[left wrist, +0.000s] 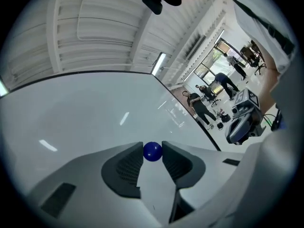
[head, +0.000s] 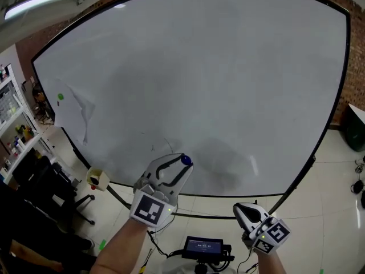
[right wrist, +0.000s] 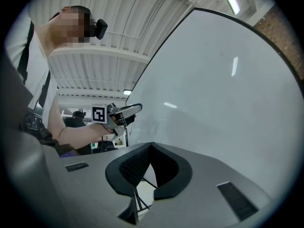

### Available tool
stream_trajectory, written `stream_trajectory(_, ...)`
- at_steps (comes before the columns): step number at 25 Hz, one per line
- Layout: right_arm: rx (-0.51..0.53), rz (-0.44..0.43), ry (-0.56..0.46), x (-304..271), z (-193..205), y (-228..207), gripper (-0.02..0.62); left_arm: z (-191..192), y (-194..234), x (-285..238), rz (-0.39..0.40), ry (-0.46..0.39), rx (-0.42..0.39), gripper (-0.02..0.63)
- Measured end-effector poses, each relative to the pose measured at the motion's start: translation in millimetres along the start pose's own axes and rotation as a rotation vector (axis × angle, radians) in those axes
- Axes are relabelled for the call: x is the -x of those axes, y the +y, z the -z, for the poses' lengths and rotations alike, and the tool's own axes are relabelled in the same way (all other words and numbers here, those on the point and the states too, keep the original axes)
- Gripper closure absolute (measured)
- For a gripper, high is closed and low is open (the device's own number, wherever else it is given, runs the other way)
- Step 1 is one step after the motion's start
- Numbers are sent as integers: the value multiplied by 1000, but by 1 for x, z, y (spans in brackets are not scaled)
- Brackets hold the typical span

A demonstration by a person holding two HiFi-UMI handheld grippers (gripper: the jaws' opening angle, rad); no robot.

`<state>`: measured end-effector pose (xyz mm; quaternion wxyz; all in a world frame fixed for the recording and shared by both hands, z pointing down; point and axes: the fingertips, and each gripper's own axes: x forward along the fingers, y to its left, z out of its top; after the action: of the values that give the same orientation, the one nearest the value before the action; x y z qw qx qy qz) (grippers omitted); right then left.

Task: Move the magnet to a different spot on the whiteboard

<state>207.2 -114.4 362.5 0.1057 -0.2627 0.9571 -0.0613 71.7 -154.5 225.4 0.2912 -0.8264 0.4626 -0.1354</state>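
the left claw point(head: 181, 163) is closed on the magnet point(head: 186, 160), a small, glossy blue ball pinched at the very front of the claw, with most of the ball standing proud of the grip. it sits in front of the lower middle of the whiteboard point(head: 199, 67); whether it touches the surface or hangs just off it cannot be told. the left gripper view shows the same ball point(left wrist: 152, 151) wedged between the two ribbed faces with the board behind it. the right claw point(head: 242, 211) hangs lower and to the right, closed on nothing, its tips meeting in its own view point(right wrist: 151, 146). the magnet looks light, hard and rigid, so squeezing should not hurt it, but a smooth round shape held so far forward could likely roll or pop out if the grip slackens or twists. holding it across its widest part, as now, seems the safest hold. near the board it will probably snap onto the steel by itself.
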Motion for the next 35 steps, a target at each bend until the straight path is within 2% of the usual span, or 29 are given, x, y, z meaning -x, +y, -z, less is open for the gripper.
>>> stream_trajectory(3,-2,11,-3,1,-2,-6,563,-10,6,-15,-14,29,-93,446)
stream_trajectory(6,-4,18,-2,-4,-1,-11,563,-8,10,-30,-47,108,-268,446)
stream_trajectory(8,-2,19,-2,-8,-1,-13,563,-8,10,-42,-52,127,-377,446)
stream_trajectory(11,-3,21,4,-11,0,-13,562,-13,14,-60,-59,136,-462,446)
stream_trajectory(15,-11,39,6,-10,3,-19,561,-26,24,-81,-91,129,-489,446)
stream_trajectory(21,-14,45,1,-10,6,-17,563,-35,41,-101,-148,148,-444,446)
stream_trajectory(25,-11,73,-6,-2,4,-25,563,-38,44,-112,-160,147,-428,446)
stream_trajectory(32,3,94,-17,2,-2,-32,561,-42,41,-122,-159,99,-455,446)
stream_trajectory(35,10,99,-17,2,-3,-35,563,-40,38,-130,-153,82,-503,446)
